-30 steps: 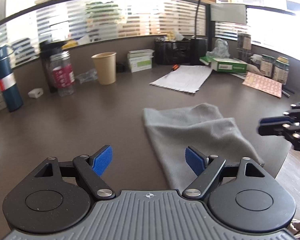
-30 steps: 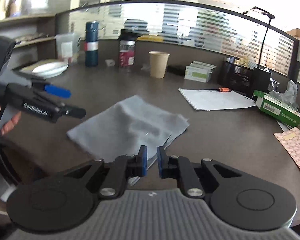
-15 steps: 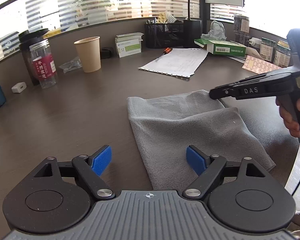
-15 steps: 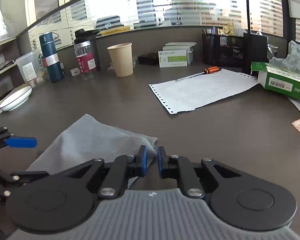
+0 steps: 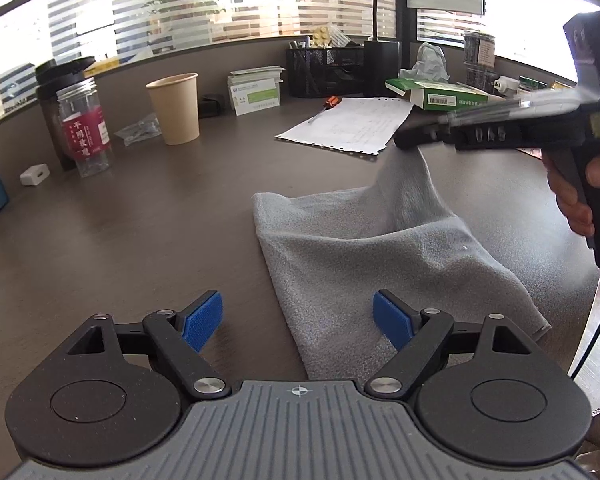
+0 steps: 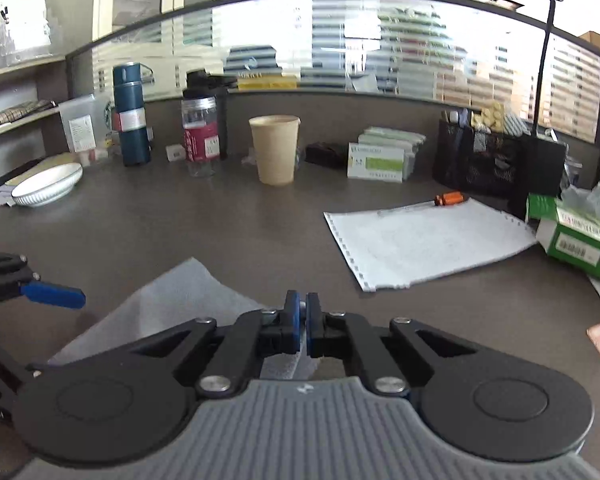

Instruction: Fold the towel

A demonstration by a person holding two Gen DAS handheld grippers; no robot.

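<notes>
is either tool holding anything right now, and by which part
The right tool pinches the towel by its far corner, lifting it. The left tool is open, holding nothing.

Towel (image 5: 380, 248) on desk (image 5: 140, 220), paper sheet (image 5: 352, 124) behind, cup (image 5: 175, 108) far left.

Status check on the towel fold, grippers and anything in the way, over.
Right gripper shut on the towel's far corner, lifting it. Left gripper open over the near edge, holding nothing. Grey towel otherwise flat on the desk. Paper sheet just beyond, clear.
</notes>
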